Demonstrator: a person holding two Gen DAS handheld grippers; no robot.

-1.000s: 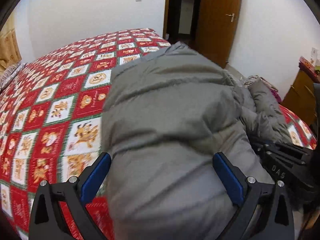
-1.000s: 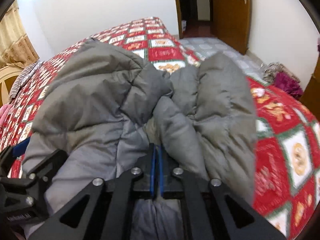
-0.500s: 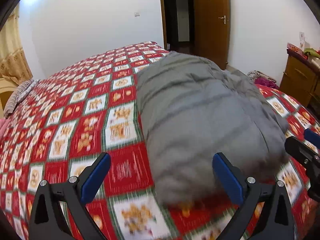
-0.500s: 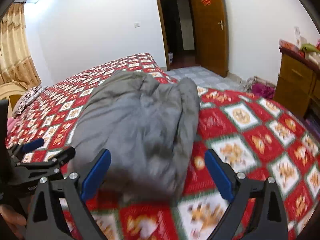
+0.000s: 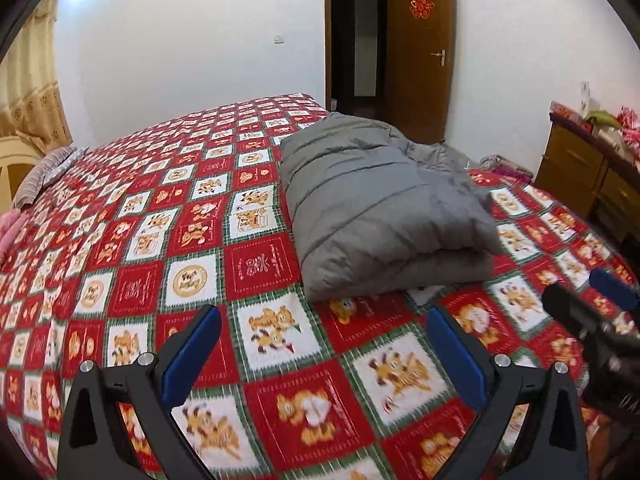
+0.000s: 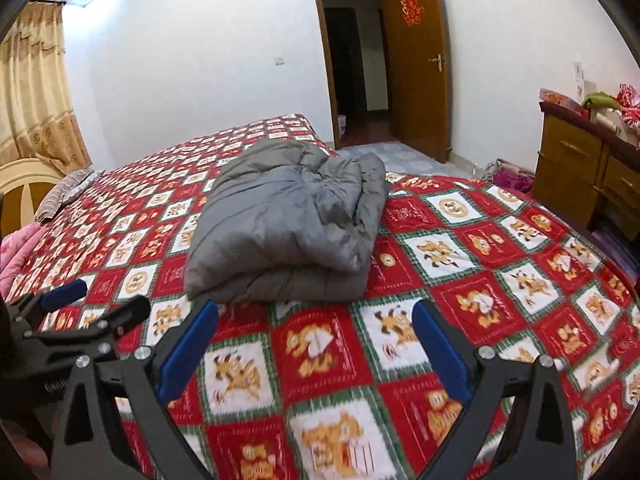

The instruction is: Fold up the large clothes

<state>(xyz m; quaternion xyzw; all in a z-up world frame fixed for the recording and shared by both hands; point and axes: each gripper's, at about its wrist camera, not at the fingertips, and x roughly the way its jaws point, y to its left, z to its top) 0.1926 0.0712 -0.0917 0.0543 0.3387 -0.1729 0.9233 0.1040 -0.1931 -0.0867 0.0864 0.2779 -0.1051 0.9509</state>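
On the red patchwork bedspread (image 5: 256,264) ahead of you lies the grey padded jacket (image 5: 380,216), folded into a thick bundle with its doubled edge facing you and looser folds bunched at its far side toward the door. It rests flat on the bed, well clear of both your tools. Your left gripper (image 5: 324,356) hangs over bare bedspread just short of the jacket's near edge, its blue fingers (image 5: 192,350) spread wide with nothing between them. Your right gripper (image 6: 316,344) sits beside it, its blue pads (image 6: 438,350) likewise splayed apart over the cartoon squares, touching no cloth. Each tool shows at the edge of the other's view. Past the jacket, the brown wooden door (image 6: 416,60) stands open on a dark hallway, a red paper cutting stuck to it. To your right a wooden dresser (image 6: 588,168) carries some clutter, with a heap of purple cloth (image 6: 508,178) on the floor near it. To your left hang beige curtains (image 6: 32,92), and a striped pillow (image 6: 66,192) lies at the head of the bed
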